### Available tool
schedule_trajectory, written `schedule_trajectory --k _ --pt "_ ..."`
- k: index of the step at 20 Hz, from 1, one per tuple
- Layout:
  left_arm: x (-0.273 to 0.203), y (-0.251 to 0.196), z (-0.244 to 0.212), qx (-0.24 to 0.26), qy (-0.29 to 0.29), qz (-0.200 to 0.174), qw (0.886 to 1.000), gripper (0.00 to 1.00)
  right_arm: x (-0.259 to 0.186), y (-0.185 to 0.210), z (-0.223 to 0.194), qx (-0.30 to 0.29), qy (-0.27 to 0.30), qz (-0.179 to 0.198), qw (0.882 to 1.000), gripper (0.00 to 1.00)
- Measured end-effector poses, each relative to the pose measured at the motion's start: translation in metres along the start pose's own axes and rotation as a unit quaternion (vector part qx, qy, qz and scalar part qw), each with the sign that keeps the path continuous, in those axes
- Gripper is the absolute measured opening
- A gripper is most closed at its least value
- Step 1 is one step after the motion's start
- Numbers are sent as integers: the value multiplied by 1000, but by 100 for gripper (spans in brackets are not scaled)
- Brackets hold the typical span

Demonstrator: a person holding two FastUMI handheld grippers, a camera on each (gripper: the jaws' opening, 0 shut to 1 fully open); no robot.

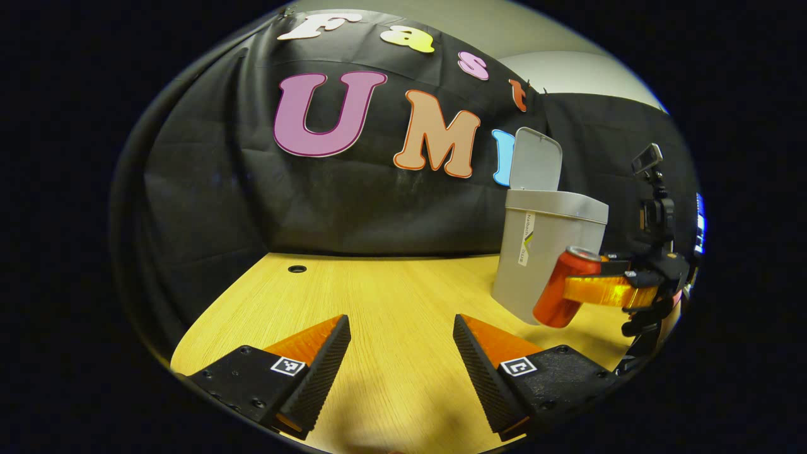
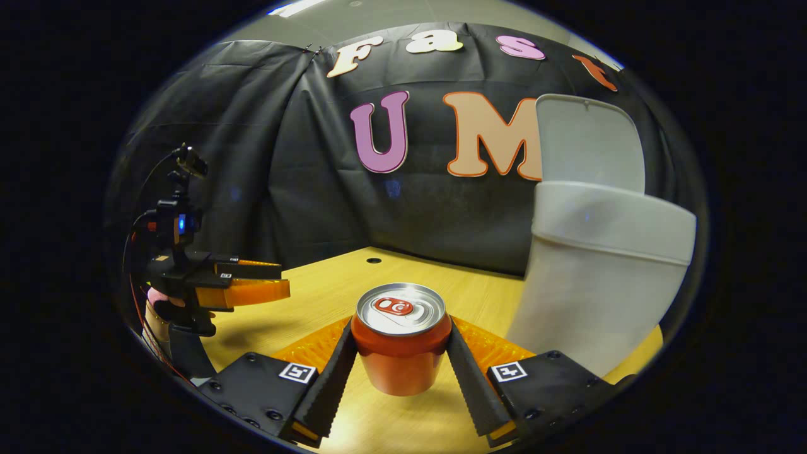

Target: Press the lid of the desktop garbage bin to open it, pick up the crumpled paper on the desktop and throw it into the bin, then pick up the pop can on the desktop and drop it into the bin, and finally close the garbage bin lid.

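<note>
- The right gripper has its two fingers squeezed on the sides of the pop can, one finger on each side.
- The can stands up straight between the fingers, shiny top facing up. In the left gripper view the same can looks tipped and seems lifted off the table.
- The bin is just to the right of the can and a little farther back. Its lid stands up, so the bin is open.
- The bin's open top sits higher than the can. I think the can must go up and then right to get over the hole.
- The left gripper has its fingers wide apart and holds nothing. It is off to the left, well apart from the bin.
- The right gripper is the nearer one to the bin.
- I cannot see any crumpled paper on the table; it may be in the bin already.
</note>
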State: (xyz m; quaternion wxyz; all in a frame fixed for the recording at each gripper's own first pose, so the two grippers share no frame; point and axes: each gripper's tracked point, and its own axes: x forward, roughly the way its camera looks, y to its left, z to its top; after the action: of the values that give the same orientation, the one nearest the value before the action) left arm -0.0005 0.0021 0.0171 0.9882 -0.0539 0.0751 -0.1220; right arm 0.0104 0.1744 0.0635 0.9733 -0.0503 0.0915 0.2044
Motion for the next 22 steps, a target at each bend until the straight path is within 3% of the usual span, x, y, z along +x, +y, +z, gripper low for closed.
schedule_trajectory --k 5,9,22 --pt "0 -4 -2 -1 2 -4 1000 96 -23 -25 41 -6 -18 -20 1000 86" --pt "2 -7 -5 -7 8 -8 1000 96 -37 -35 72 34 -22 -11 999 85" --pt "4 -20 -10 -5 15 -24 1000 95 -60 -117 194 86 -80 -46 992 85"
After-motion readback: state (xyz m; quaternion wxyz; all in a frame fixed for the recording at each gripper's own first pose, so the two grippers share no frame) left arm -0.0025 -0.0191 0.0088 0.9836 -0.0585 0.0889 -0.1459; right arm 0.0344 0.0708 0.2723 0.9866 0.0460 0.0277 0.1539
